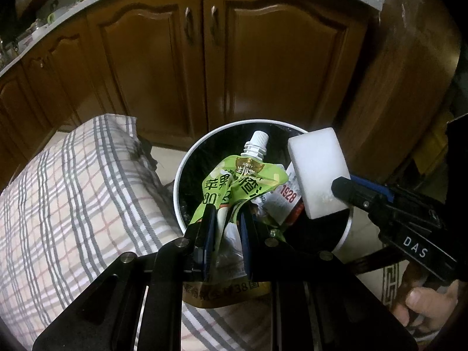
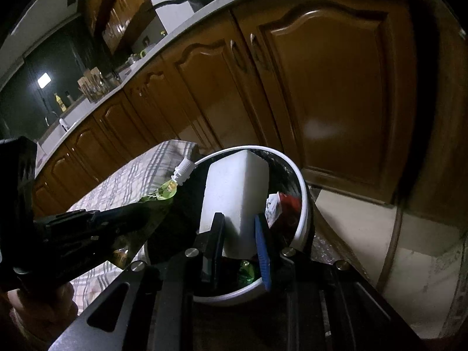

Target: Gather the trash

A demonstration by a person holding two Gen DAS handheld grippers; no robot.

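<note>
The green pouch (image 1: 234,185), clamped in the left gripper (image 1: 226,215), and the white block (image 1: 317,172), clamped in the right gripper (image 2: 238,231), are held directly above the bin (image 1: 180,175), long axes pointing away from each gripper.

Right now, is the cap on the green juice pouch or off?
On. The green juice pouch, held by the left gripper over the trash bin, has its white cap on the spout.

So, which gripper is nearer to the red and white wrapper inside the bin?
Right, by a small margin. The right gripper holds the white block directly beside the wrapper. The left gripper holds the green pouch slightly further away.
</note>
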